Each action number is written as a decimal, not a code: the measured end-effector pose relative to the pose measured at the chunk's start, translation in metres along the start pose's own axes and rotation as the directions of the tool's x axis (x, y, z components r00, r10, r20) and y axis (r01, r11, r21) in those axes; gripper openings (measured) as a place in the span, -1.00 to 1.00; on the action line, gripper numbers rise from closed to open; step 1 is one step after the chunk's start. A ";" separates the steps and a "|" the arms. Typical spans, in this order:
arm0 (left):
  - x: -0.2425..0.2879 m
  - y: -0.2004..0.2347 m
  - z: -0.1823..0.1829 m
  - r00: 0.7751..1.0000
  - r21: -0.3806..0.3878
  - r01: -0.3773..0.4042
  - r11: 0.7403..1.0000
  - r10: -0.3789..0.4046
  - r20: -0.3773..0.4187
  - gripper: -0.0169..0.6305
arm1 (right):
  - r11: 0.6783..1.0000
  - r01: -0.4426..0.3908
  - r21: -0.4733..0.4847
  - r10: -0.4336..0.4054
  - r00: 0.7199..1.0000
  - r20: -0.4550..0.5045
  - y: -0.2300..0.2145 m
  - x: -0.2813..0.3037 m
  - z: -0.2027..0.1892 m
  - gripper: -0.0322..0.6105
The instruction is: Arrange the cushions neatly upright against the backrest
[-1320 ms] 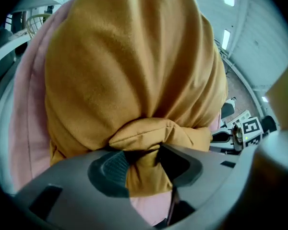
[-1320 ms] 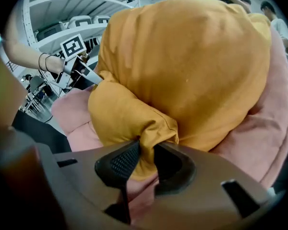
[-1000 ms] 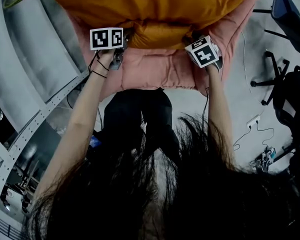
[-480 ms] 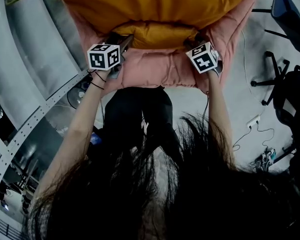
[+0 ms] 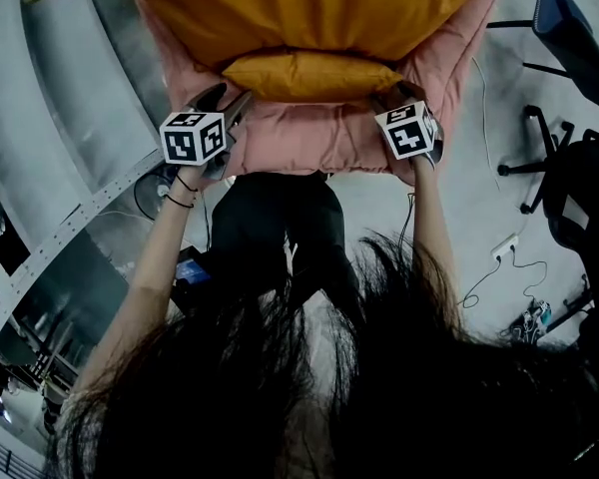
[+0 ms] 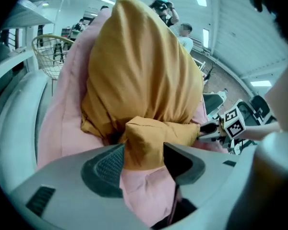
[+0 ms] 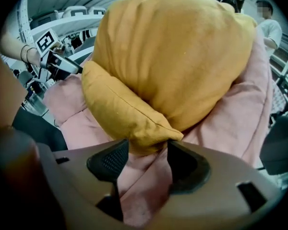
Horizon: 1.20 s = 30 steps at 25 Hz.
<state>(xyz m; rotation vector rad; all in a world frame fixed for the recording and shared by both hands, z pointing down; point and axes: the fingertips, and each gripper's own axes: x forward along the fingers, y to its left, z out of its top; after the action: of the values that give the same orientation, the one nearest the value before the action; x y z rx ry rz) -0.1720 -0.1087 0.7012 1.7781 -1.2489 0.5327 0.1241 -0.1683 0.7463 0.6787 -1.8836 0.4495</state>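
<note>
A big mustard cushion (image 5: 309, 8) stands upright against the backrest of a pink padded chair (image 5: 324, 138). Its lower edge, or a smaller mustard cushion (image 5: 309, 73), bulges forward on the seat; I cannot tell which. My left gripper (image 5: 225, 96) is off the left end of that bulge, jaws opening. In the left gripper view its fingertips (image 6: 143, 150) frame the mustard corner (image 6: 149, 138) without pressing it. My right gripper (image 5: 391, 93) is at the right end, jaws also opening. The mustard tip (image 7: 153, 131) lies loose between that gripper's (image 7: 146, 146) pads.
A grey curved structure (image 5: 70, 148) runs along the left. A wire basket (image 6: 50, 56) stands behind the chair. An office chair (image 5: 569, 168) and a power strip with cables (image 5: 504, 242) are on the floor at right. People (image 6: 185, 32) stand in the background.
Both grippers have let go of the cushion's lower corners and opened. The left one drew back to the left and toward me. The lower mustard bulge now lies free.
</note>
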 end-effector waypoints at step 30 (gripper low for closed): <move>-0.141 -0.224 0.066 0.935 0.233 0.104 0.967 -0.176 0.309 -0.21 | 0.880 -0.297 0.370 -0.005 0.773 0.634 0.089 -0.254 0.054 -0.29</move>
<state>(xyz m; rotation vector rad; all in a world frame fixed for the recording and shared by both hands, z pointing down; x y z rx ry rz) -0.0349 -0.0639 0.4700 2.1885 -1.3102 0.3033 0.1059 -0.0677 0.4918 1.0902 -2.5060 0.8729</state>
